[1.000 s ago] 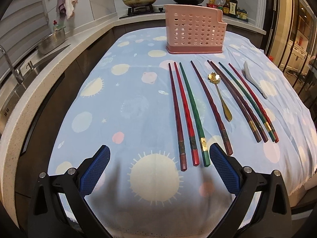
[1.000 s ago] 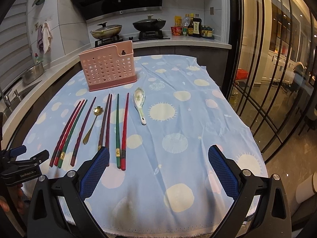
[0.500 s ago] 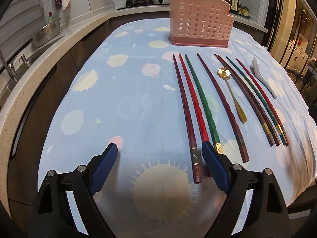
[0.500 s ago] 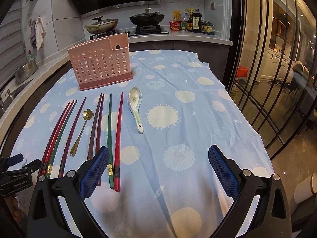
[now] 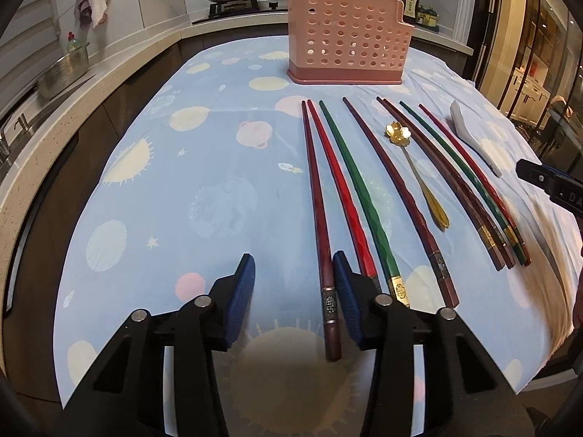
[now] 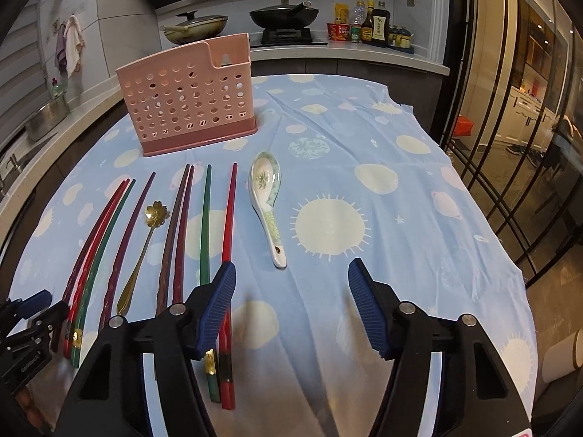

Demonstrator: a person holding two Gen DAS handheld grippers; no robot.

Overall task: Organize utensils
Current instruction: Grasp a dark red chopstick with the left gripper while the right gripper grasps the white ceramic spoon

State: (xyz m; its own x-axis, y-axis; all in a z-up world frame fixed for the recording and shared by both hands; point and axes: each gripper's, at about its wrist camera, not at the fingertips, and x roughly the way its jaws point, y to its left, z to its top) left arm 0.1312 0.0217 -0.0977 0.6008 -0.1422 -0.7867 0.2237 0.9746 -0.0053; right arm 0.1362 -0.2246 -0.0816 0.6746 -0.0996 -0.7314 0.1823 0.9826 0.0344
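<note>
The left gripper (image 5: 293, 298) hangs low over the tablecloth (image 5: 218, 189), jaws apart around the outermost dark red chopstick (image 5: 319, 225).

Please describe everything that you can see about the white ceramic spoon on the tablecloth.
The ceramic spoon is a glossy white soup spoon with a green floral pattern inside its deep bowl and along the handle, and a small hole near the handle's end. It lies flat, bowl up, on the blue tablecloth, bowl toward the pink holder, handle toward the camera. It lies right of the red chopstick, apart from it. Nothing but the cloth touches it.
</note>
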